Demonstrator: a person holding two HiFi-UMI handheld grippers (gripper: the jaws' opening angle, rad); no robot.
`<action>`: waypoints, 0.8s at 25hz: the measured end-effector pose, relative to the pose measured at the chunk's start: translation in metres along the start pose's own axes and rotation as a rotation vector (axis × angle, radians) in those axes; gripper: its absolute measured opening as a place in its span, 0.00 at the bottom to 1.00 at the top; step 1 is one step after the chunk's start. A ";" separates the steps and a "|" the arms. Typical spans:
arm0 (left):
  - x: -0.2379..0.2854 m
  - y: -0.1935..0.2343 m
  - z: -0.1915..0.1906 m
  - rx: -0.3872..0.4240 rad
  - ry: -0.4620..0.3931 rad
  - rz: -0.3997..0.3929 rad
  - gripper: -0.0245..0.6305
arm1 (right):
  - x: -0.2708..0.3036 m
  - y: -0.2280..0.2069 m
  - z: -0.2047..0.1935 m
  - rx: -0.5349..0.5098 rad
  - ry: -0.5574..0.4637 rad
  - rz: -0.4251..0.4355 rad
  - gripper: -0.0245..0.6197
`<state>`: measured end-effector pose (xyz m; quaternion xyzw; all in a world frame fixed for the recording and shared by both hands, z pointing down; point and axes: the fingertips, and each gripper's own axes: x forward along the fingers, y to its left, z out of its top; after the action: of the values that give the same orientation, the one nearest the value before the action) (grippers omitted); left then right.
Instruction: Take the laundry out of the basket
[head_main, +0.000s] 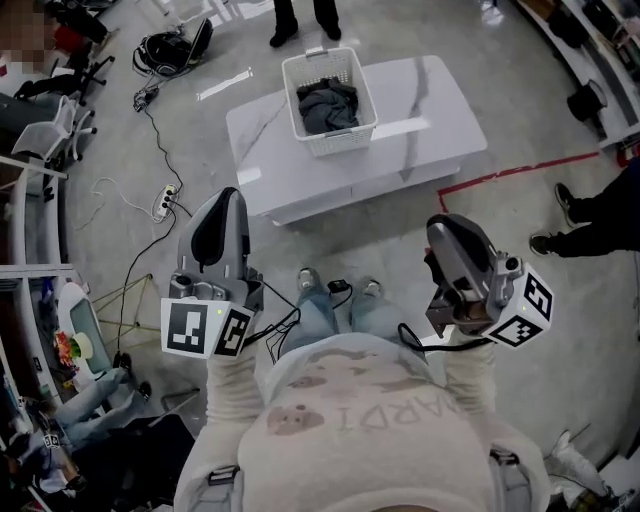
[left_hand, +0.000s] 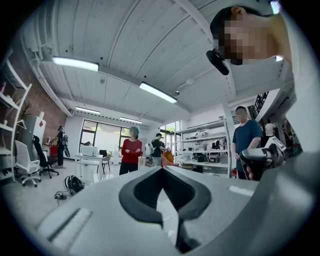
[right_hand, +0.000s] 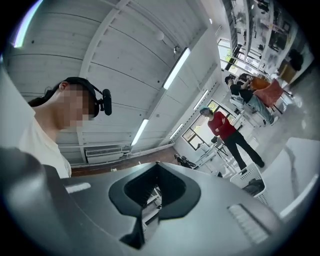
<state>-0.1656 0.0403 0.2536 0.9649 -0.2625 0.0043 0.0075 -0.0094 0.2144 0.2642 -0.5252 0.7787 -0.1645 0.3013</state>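
A white slatted laundry basket (head_main: 366, 92) stands on a low white table (head_main: 430, 110) well ahead of me. Dark grey laundry (head_main: 328, 105) fills it. I hold both grippers close to my chest, far from the basket and pointing upward. My left gripper (head_main: 228, 196) is shut with nothing in it, its tips meeting in the left gripper view (left_hand: 161, 170). My right gripper (head_main: 446, 224) is also shut and empty (right_hand: 157, 166). In the right gripper view the basket (right_hand: 250, 176) shows small at lower right, beside the table (right_hand: 300, 165).
Cables and a power strip (head_main: 165, 200) lie on the floor left of the table. Office chairs (head_main: 50, 130) stand at far left. A red tape line (head_main: 510, 172) runs right of the table. People stand behind the table (head_main: 300, 20) and at right (head_main: 590, 215).
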 end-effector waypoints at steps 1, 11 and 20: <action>-0.003 -0.001 0.002 0.010 0.002 0.003 0.04 | -0.001 0.001 -0.001 -0.007 0.002 -0.001 0.08; -0.046 -0.004 -0.015 0.054 0.037 -0.126 0.04 | 0.000 0.043 -0.056 -0.091 0.006 -0.079 0.08; -0.125 0.025 -0.023 0.036 0.008 -0.383 0.04 | 0.035 0.127 -0.150 -0.308 0.006 -0.353 0.08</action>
<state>-0.2867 0.0823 0.2750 0.9972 -0.0740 0.0113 -0.0080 -0.2066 0.2237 0.2957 -0.6925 0.6916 -0.0957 0.1817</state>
